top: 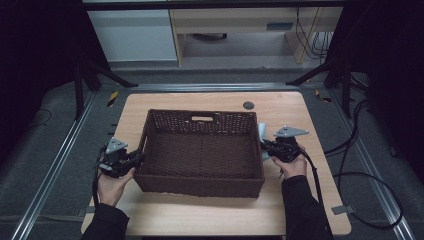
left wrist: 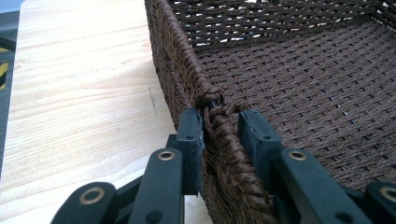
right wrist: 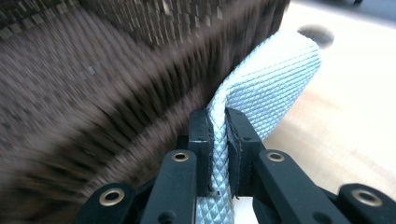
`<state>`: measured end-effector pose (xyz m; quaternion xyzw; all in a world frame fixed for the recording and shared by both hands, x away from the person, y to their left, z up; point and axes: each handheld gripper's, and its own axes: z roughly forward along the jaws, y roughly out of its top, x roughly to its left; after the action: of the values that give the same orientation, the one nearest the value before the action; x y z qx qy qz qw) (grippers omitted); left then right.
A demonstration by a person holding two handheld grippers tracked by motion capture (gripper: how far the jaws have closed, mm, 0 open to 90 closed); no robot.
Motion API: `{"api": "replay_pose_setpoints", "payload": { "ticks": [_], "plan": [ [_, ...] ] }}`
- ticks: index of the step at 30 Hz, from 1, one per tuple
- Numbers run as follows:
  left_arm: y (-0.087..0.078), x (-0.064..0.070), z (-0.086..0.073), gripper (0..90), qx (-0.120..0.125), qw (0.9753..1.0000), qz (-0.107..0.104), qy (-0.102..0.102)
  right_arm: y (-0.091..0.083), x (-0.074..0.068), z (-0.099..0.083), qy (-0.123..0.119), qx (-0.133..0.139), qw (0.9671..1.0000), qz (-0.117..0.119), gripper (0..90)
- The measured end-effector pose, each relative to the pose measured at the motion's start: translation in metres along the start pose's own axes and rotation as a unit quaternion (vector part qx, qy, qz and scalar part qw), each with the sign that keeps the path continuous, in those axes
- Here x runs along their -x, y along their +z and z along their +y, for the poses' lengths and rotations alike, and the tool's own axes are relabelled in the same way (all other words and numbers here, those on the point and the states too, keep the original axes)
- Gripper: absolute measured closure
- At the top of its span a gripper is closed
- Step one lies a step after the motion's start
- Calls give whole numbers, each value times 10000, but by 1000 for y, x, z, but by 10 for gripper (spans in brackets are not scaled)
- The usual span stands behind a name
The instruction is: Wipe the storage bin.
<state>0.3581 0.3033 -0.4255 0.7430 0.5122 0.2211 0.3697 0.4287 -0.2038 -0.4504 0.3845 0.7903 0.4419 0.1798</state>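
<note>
One basket, one cloth, two grippers on one table

A single brown woven basket (top: 200, 150), one pale quilted cloth (right wrist: 261, 98), one left gripper (top: 137, 159), one right gripper (top: 265, 146) and one wooden table (top: 220, 215).

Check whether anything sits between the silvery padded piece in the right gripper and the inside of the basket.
Only the basket's own right wall does. The right gripper pinches the silvery padded piece just outside it; the floor inside looks bare, so lifting over the rim should do.

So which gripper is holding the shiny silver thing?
The right gripper: its fingers pinch the pale quilted sheet. The left gripper straddles the brown basket's rim.
</note>
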Motion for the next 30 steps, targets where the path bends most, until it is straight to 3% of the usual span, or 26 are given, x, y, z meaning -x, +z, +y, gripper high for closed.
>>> {"api": "replay_pose_setpoints", "payload": {
  "ticks": [4, 7, 14, 19, 21, 22, 23, 25, 26, 28, 30],
  "plan": [
    [3, -2, 3, 701, 4, 10000, 15, 2, -9, -1, 14, -135, 147, 9998, -3, 822],
    [5, -3, 4, 698, 27, 10000, -4, -15, -7, -2, 12, -156, 77, 9998, -6, 822],
    [5, -3, 5, 695, -6, 10000, 10, 29, 14, 1, -17, -99, -562, 9984, -35, 821],
    [6, -3, 5, 694, -12, 10000, 10, 22, 21, -1, -26, -14, -734, 9973, 81, 821],
    [6, -3, 5, 696, -16, 10000, 13, 26, 19, -2, -25, -27, -695, 9975, 102, 821],
    [6, -2, 6, 697, -22, 10000, 39, 59, 12, -2, -19, -28, -471, 9988, 116, 821],
    [6, -2, 6, 698, -22, 10000, 39, 59, 12, -2, -19, -28, -471, 9988, 116, 821],
    [7, -4, 6, 697, -1, 10000, 17, 36, -3, -2, -5, -76, 10, 9999, 120, 822],
    [7, -4, 6, 697, -1, 10000, 17, 36, -3, -2, -5, -76, 10, 9999, 120, 822],
    [9, -4, 7, 696, 13, 10000, 8, 12, -16, -2, 6, -170, 315, 9993, 96, 822],
    [9, -4, 8, 695, 10, 10000, 7, 17, -18, -3, 8, -242, 294, 9993, 71, 822]
  ]
}}
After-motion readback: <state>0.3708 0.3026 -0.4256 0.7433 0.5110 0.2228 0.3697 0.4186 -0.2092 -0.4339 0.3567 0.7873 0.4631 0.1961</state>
